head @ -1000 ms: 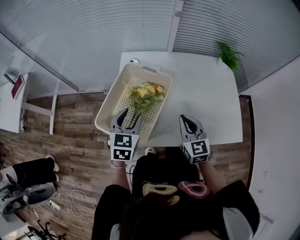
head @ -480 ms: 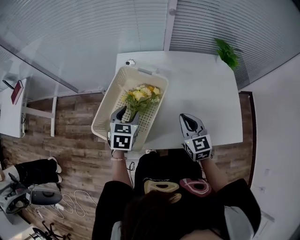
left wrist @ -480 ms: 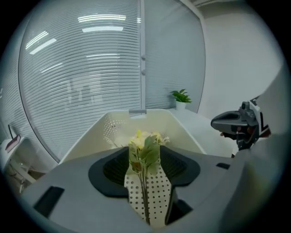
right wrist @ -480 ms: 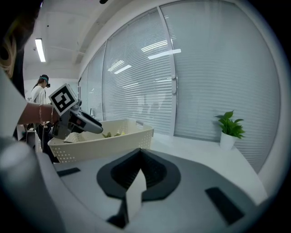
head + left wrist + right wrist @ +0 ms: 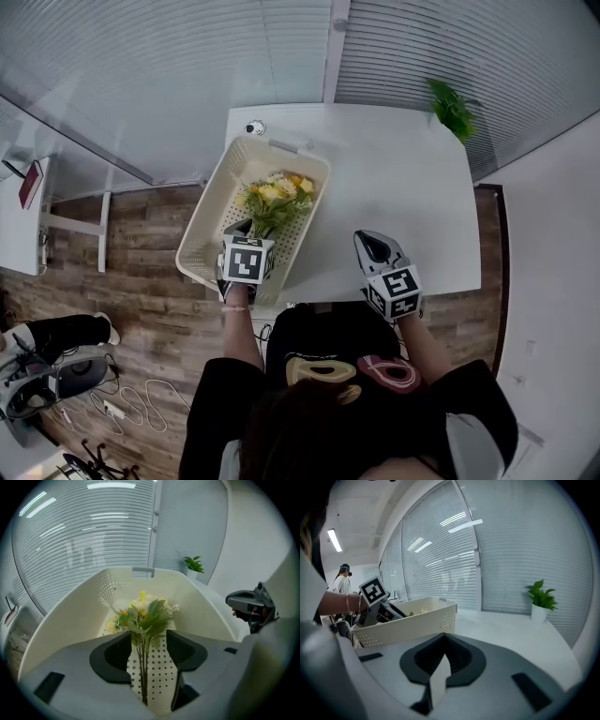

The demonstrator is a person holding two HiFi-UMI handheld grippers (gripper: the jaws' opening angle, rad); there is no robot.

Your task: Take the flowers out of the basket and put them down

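A cream perforated basket (image 5: 212, 211) sits at the white table's left front corner, overhanging the edge. In it lies a bunch of yellow and white flowers (image 5: 271, 195) with green stems pointing toward me. My left gripper (image 5: 244, 232) is tilted down inside the basket. In the left gripper view the stems (image 5: 142, 670) run between its jaws. The left gripper (image 5: 148, 638) is open, its jaws have just been opening, and the pads do not press on the stems. My right gripper (image 5: 372, 246) hovers over the table's front edge, right of the basket. It is shut (image 5: 444, 637) and empty.
A small potted plant (image 5: 453, 108) stands at the table's (image 5: 403, 178) far right corner. A small round white object (image 5: 252, 127) lies behind the basket. Glass walls with blinds close off the far side. A person (image 5: 343, 577) stands far off at left.
My left gripper has sunk into the basket and tipped further down, so its fingers now straddle the flower stems. The right gripper has shifted slightly.
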